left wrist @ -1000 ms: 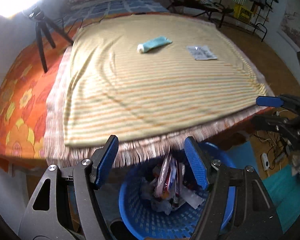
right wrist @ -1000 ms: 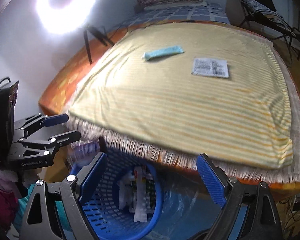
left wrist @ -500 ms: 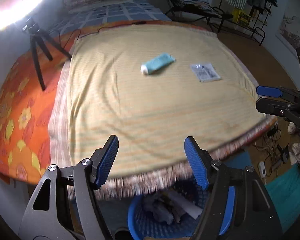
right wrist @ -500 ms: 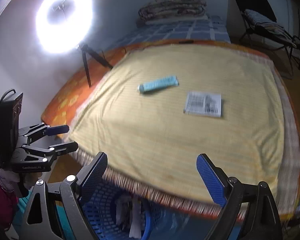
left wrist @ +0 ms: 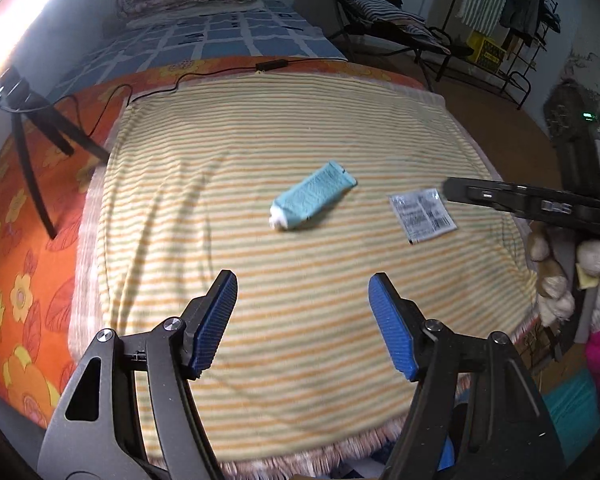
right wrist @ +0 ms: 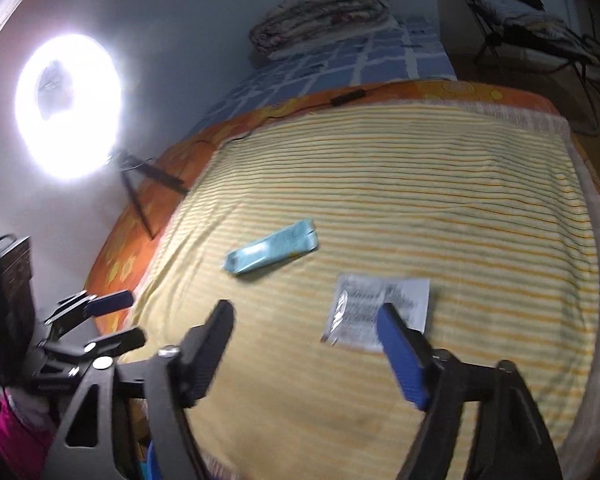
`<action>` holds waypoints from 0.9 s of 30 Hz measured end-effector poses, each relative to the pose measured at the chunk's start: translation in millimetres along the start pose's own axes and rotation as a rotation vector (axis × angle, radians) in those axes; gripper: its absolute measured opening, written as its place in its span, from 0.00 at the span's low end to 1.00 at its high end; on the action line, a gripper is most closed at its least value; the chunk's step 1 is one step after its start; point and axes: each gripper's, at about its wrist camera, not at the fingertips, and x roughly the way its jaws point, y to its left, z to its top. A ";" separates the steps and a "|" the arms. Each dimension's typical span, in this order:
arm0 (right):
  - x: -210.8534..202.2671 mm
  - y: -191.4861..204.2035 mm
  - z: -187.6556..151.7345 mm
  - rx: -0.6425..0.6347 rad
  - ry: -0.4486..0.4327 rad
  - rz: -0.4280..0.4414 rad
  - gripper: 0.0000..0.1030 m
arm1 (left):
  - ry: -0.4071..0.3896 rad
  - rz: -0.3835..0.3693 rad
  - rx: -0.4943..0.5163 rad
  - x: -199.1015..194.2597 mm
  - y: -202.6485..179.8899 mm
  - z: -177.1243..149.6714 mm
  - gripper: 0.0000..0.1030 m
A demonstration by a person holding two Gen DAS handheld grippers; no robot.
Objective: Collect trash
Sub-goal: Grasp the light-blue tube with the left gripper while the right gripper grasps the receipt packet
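Note:
A teal tube (left wrist: 312, 196) with a white cap lies in the middle of the yellow striped blanket (left wrist: 260, 140), and a white printed sachet (left wrist: 422, 216) lies to its right. My left gripper (left wrist: 302, 320) is open and empty over the blanket, short of the tube. My right gripper (right wrist: 306, 344) hovers just short of the sachet (right wrist: 380, 312), whose near edge is hidden behind the right finger. Its jaws are closing with nothing between them. The tube (right wrist: 272, 252) lies beyond its left finger. Each gripper shows in the other's view: right (left wrist: 460, 194), left (right wrist: 134, 318).
A blue basket (left wrist: 446, 452) peeks out below the blanket's fringed front edge. A ring light (right wrist: 68, 104) on a tripod (left wrist: 32, 152) stands on the orange flowered sheet at the left. A black cable (left wrist: 180, 80) runs along the far edge. Folded quilts and chairs stand beyond.
Both grippers moved forward from above the blue basket to over the blanket, toward the tube and the sachet. The basket has almost dropped out of view. The right jaws have narrowed.

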 end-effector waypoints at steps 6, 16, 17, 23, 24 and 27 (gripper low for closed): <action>40.2 -21.6 19.6 0.052 0.032 0.002 0.64 | -0.015 -0.035 -0.045 13.4 3.4 19.3 0.68; 68.2 -41.5 27.7 0.087 0.085 0.000 0.65 | -0.021 -0.077 -0.115 44.7 10.8 52.4 0.68; 66.9 -41.6 25.9 0.085 0.098 0.004 0.65 | -0.019 -0.076 -0.116 49.2 9.7 55.5 0.68; 51.6 -43.4 6.8 0.087 0.185 0.068 0.65 | 0.013 -0.056 -0.111 79.2 6.7 65.5 0.68; 49.4 -43.7 3.1 0.090 0.197 0.081 0.65 | 0.019 -0.050 -0.110 84.7 6.2 67.5 0.68; 43.9 -39.0 -5.7 0.050 0.210 0.075 0.65 | 0.039 -0.035 -0.083 98.0 1.1 70.6 0.68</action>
